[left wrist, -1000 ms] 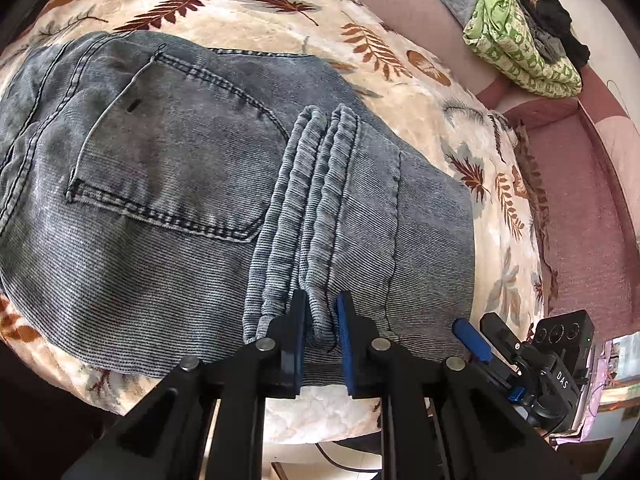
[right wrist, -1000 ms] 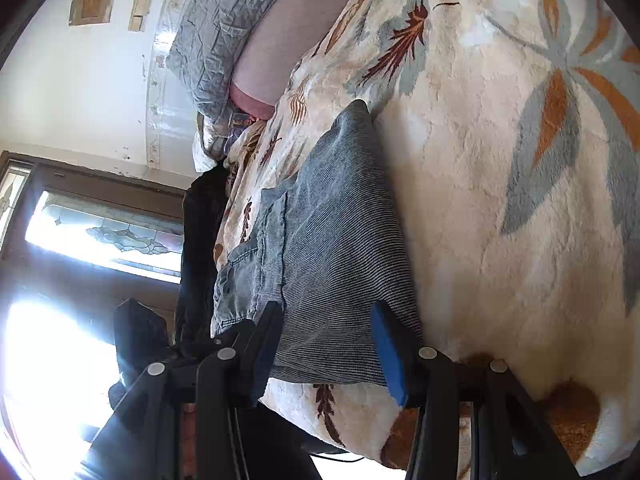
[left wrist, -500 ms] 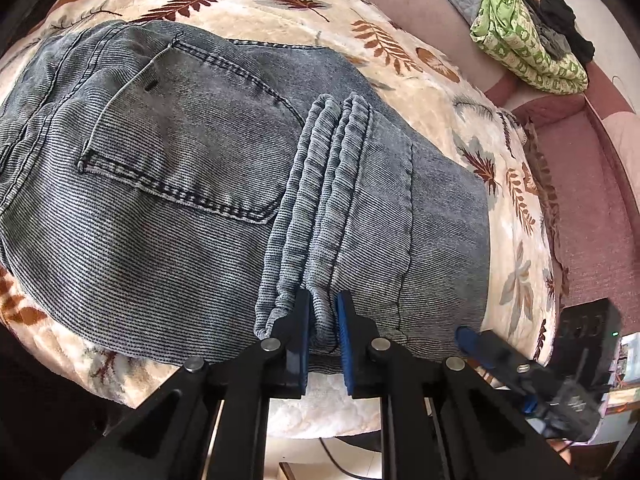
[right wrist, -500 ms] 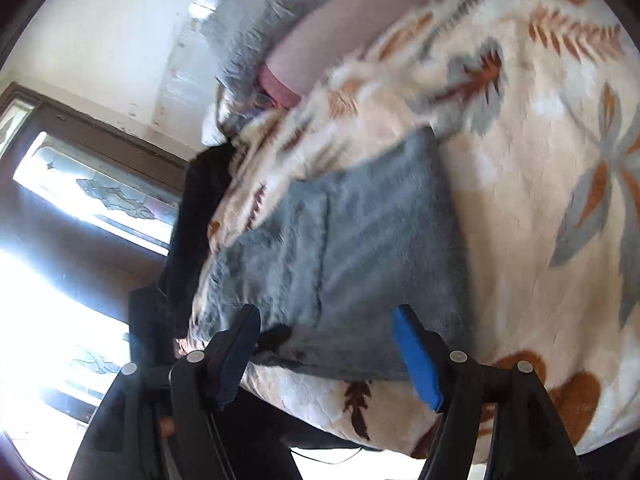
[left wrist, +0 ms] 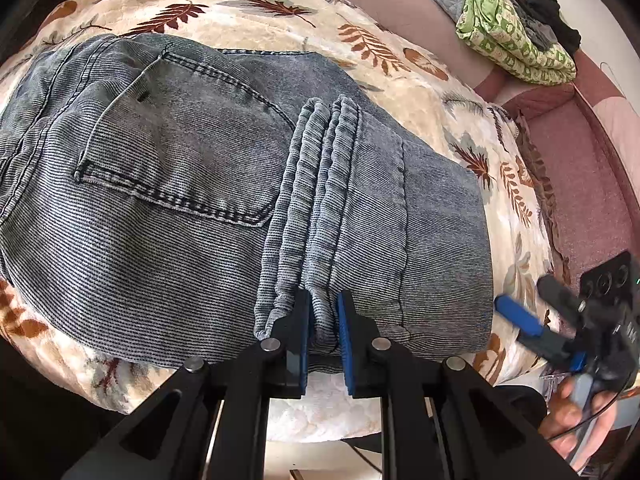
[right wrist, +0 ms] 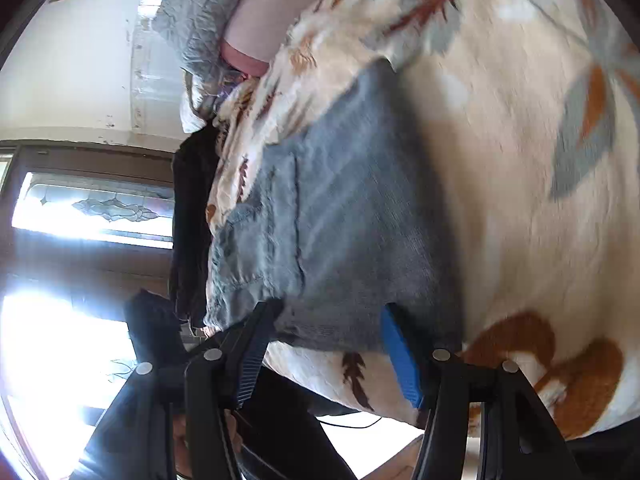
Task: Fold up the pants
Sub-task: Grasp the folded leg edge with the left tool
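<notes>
Grey-blue ribbed denim pants (left wrist: 192, 200) lie folded on a leaf-print blanket (left wrist: 280, 12), back pocket up. The stacked leg cuffs (left wrist: 316, 216) lie across them. My left gripper (left wrist: 323, 332) is shut on the near end of the cuffs at the blanket's front edge. My right gripper (right wrist: 332, 332) is open, its jaws wide apart around the folded corner of the pants (right wrist: 352, 220), touching nothing that I can see. It also shows at the right in the left wrist view (left wrist: 532, 320), just off the pants' right edge.
A green patterned cloth (left wrist: 516, 36) and dark clothes (left wrist: 536, 0) are piled at the far right on a pink couch (left wrist: 580, 184). A grey quilt (right wrist: 200, 12) lies at the back. A bright window (right wrist: 80, 208) and dark clothing (right wrist: 192, 220) are at the left.
The left gripper stays shut on the cuffs and has drawn back slightly. The right gripper has moved in toward the pants' corner, jaws still open.
</notes>
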### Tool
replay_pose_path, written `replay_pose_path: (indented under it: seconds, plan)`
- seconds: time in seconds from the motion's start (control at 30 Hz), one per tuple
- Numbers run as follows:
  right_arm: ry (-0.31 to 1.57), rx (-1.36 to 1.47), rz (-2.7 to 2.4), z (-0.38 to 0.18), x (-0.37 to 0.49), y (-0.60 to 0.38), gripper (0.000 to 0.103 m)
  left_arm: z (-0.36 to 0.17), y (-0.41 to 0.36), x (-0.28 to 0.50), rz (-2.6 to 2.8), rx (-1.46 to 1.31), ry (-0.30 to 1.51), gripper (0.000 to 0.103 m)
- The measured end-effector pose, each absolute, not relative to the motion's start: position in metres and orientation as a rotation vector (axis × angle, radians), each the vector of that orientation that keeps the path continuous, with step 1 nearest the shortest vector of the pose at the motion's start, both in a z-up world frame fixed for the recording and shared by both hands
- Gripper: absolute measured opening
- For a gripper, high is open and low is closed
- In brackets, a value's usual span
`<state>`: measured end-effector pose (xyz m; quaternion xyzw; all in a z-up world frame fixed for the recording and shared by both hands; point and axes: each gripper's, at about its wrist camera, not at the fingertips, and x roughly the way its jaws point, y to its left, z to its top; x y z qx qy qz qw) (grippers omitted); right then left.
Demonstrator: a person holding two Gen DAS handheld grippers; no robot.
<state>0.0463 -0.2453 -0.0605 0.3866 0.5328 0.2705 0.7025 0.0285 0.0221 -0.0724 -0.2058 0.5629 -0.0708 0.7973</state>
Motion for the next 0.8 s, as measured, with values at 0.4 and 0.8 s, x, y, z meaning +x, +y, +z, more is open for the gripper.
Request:
replay_pose_path:
  seconds: [0.4,0.8]
  plan:
    - [1.285,1.139,0.755,-0.122,0.176,-0.242,0.064,-0.074,0.026,0.029,-0.169,-0.456,1.208,0.015]
    - [1.276,1.154,0.674,-0.132,0.193,-0.252,0.061,-0.073,0.02,0.028,-0.168,-0.424,1.196,0.016]
